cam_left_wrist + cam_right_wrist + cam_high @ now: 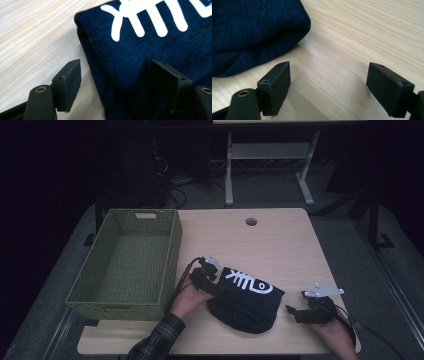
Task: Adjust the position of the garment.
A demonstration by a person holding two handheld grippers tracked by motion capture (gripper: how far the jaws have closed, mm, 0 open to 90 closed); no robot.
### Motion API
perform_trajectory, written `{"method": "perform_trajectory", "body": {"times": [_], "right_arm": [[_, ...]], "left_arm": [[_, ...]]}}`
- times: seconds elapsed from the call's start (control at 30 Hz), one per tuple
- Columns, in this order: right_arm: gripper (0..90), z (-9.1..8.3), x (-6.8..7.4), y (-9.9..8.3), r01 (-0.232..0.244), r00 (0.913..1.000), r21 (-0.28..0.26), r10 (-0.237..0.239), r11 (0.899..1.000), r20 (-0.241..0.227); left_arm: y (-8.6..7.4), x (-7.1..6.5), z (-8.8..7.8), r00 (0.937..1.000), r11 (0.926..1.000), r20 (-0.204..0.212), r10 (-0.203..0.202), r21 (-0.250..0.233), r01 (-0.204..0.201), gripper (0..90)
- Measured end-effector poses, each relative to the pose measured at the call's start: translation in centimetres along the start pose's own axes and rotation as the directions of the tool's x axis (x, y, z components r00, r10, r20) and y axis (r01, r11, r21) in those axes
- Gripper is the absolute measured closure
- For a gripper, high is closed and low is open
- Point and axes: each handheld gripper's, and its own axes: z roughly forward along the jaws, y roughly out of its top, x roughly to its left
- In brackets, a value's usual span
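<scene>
A folded dark blue garment with a white fish-bone print lies on the front middle of the wooden table. My left gripper sits at its left edge, open. In the left gripper view the gripper straddles the garment's folded edge, one jaw over bare wood and the other against the cloth, without pinching it. My right gripper rests just right of the garment, open. In the right gripper view its jaws frame bare wood, with the garment at the upper left.
A green woven basket with nothing in it stands along the table's left side. A round cable hole sits near the far edge. Beyond the table are a white desk frame and dark floor.
</scene>
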Motion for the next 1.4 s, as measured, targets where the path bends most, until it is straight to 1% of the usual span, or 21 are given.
{"method": "perform_trajectory", "body": {"times": [0.1, 0.2, 0.23, 0.27, 0.33, 0.4, 0.43, 0.47, 0.5, 0.57, 0.63, 0.67, 0.77, 0.8, 0.83, 0.9, 0.97, 1.1, 1.17, 1.33, 1.4], "right_arm": [[18.0, 0.1, -0.1, 0.0, -0.005, 1.0000, 0.000, 0.005, 1.000, -0.003], [17.2, 0.1, -0.2, -0.1, -0.013, 0.9998, -0.008, 0.013, 1.000, -0.011], [16.8, 0.2, -0.3, -0.2, -0.013, 0.9998, -0.012, 0.013, 1.000, -0.013], [16.9, 0.2, -0.3, -0.2, -0.015, 0.9998, -0.013, 0.015, 1.000, -0.015], [16.7, 0.2, -0.4, -0.2, -0.024, 0.9995, -0.010, 0.024, 1.000, -0.019], [16.7, 0.2, -0.4, -0.2, -0.024, 0.9995, -0.011, 0.024, 1.000, -0.019], [16.5, 0.2, -0.4, -0.2, -0.024, 0.9995, -0.010, 0.024, 1.000, -0.020], [16.5, 0.2, -0.4, -0.2, -0.023, 0.9995, -0.010, 0.023, 1.000, -0.020], [16.3, 0.2, -0.4, -0.2, -0.023, 0.9995, -0.010, 0.023, 1.000, -0.021], [16.2, 0.2, -0.4, -0.2, -0.023, 0.9995, -0.009, 0.023, 1.000, -0.022], [16.2, 0.2, -0.4, -0.2, -0.023, 0.9995, -0.008, 0.022, 1.000, -0.023], [16.2, 0.2, -0.4, -0.2, -0.023, 0.9995, -0.008, 0.023, 1.000, -0.023], [16.1, 0.3, -0.4, -0.2, -0.023, 0.9994, -0.009, 0.023, 1.000, -0.024], [16.0, 0.3, -0.4, -0.2, -0.022, 0.9995, -0.010, 0.022, 1.000, -0.024], [16.0, 0.3, -0.4, -0.2, -0.022, 0.9995, -0.010, 0.022, 1.000, -0.025], [16.0, 0.3, -0.4, -0.2, -0.020, 0.9995, -0.010, 0.020, 1.000, -0.025], [16.0, 0.3, -0.4, -0.2, -0.019, 0.9995, -0.011, 0.018, 1.000, -0.026], [14.7, 0.3, -0.4, -0.2, -0.017, 0.9995, -0.009, 0.017, 1.000, -0.028], [13.3, 0.3, -0.4, -0.1, -0.018, 0.9995, -0.005, 0.018, 1.000, -0.027], [13.1, 0.4, -0.4, -0.1, -0.017, 0.9995, -0.004, 0.016, 1.000, -0.028], [13.1, 0.3, -0.4, -0.1, -0.017, 0.9995, -0.004, 0.017, 1.000, -0.028]], "left_arm": [[-0.2, 0.0, 0.6, 0.9999, 0.9999, 0.009, -0.013, -0.003, 0.013, 24.1], [-0.3, 0.0, 0.8, 0.9999, 0.9999, 0.010, 0.007, 0.008, -0.008, 23.7], [-0.3, 0.0, 0.8, 1.0000, 1.0000, 0.009, 0.001, 0.003, -0.001, 23.7], [-0.3, 0.0, 0.9, 0.9999, 0.9999, 0.010, 0.008, 0.010, -0.008, 23.8], [-0.5, 0.0, 1.1, 0.9997, 0.9999, 0.022, -0.014, 0.003, 0.014, 24.7], [-0.6, 0.0, 1.1, 0.9998, 1.0000, 0.020, 0.005, 0.003, -0.005, 25.5], [-0.6, -0.1, 1.1, 0.9998, 1.0000, 0.018, 0.004, 0.002, -0.004, 25.7], [-0.6, -0.1, 1.1, 0.9994, 0.9999, 0.032, 0.015, 0.002, -0.015, 27.3], [-0.6, -0.1, 1.1, 0.9988, 0.9998, 0.046, 0.016, 0.007, -0.016, 32.5], [-0.5, -0.1, 1.1, 0.9985, 0.9998, 0.051, 0.019, 0.010, -0.020, 35.5], [-0.5, -0.1, 1.1, 0.9968, 0.9999, 0.078, 0.015, 0.006, -0.015, 42.0], [-0.5, -0.2, 1.2, 0.9956, 1.0000, 0.093, -0.004, -0.003, 0.004, 45.7], [-0.5, -0.2, 1.2, 0.9927, 0.9999, 0.120, -0.012, 0.006, 0.011, 54.2], [-0.4, -0.2, 1.2, 0.9920, 0.9999, 0.126, -0.005, 0.015, 0.003, 56.4], [-0.4, -0.3, 1.3, 0.9909, 0.9999, 0.134, -0.015, 0.009, 0.014, 59.5], [-0.2, -0.2, 1.4, 0.9890, 0.9996, 0.146, -0.024, 0.020, 0.021, 64.2], [0.0, -0.3, 1.4, 0.9898, 0.9994, 0.142, -0.010, 0.035, 0.005, 68.3], [0.3, -0.4, 1.2, 0.9904, 0.9989, 0.138, 0.000, 0.047, -0.006, 71.3], [0.4, -0.3, 1.1, 0.9888, 0.9989, 0.149, -0.009, 0.048, 0.002, 71.6], [0.7, -0.3, 0.5, 0.9871, 0.9987, 0.160, -0.009, 0.050, 0.001, 71.6], [0.9, -0.4, 0.0, 0.9862, 0.9990, 0.165, -0.016, 0.043, 0.009, 71.8]]}}
